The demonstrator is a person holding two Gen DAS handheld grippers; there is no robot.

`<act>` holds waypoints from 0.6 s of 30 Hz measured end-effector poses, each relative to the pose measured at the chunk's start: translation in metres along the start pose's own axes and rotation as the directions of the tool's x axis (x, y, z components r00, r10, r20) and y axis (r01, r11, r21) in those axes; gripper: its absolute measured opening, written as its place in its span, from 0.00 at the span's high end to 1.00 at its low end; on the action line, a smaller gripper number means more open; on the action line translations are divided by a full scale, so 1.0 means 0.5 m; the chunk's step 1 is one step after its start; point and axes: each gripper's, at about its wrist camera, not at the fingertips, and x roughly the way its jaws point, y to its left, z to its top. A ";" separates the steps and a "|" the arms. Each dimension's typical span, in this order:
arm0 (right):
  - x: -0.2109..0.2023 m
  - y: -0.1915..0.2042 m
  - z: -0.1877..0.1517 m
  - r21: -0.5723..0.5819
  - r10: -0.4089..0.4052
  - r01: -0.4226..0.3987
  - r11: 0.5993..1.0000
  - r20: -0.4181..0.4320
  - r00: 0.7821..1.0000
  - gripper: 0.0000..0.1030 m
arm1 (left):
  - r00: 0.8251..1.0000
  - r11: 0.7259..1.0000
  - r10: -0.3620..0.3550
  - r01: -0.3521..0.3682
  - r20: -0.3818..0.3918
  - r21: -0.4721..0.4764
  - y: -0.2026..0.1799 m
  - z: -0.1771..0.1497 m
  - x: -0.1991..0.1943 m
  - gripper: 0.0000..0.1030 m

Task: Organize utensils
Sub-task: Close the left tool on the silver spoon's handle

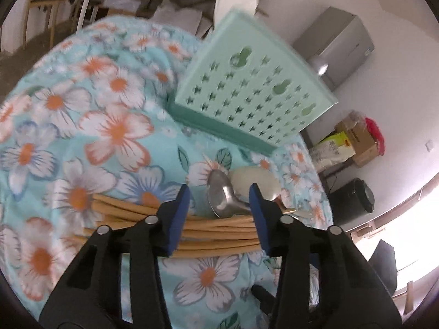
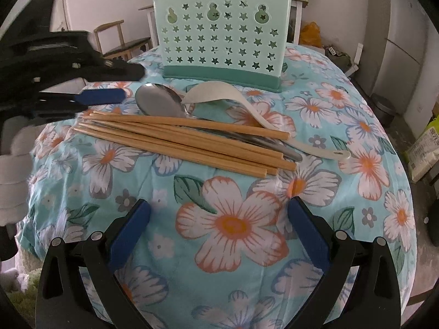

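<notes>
Several wooden chopsticks (image 2: 181, 139) lie in a bundle on the floral tablecloth (image 2: 233, 219), with a metal spoon (image 2: 159, 104) and a white plastic spoon (image 2: 219, 96) beside them. A mint green perforated utensil holder (image 2: 219, 35) stands behind them. My left gripper (image 1: 219, 205) is open, its jaws standing over the chopsticks (image 1: 219, 233) and the metal spoon (image 1: 222, 197); it also shows in the right wrist view (image 2: 104, 96). My right gripper (image 2: 219, 224) is open and empty, near the table's front, short of the chopsticks.
The utensil holder (image 1: 255, 93) tilts in the left wrist view. A grey fridge (image 1: 334, 46), cardboard boxes (image 1: 356, 142) and a black bin (image 1: 354, 200) stand on the floor beyond the table. Wooden chairs (image 2: 118, 41) stand behind the table.
</notes>
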 end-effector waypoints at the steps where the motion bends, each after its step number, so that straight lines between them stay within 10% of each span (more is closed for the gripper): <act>1: -0.001 0.000 -0.001 -0.002 0.002 -0.002 1.000 0.002 1.000 0.05 | 1.000 1.000 0.006 -0.006 -0.011 -0.003 0.000 0.000 0.008 0.65; 18: -0.001 0.008 -0.004 -0.004 -0.020 0.021 1.000 0.019 1.000 0.05 | 0.998 0.997 0.048 -0.050 -0.040 -0.055 0.012 0.006 0.062 0.91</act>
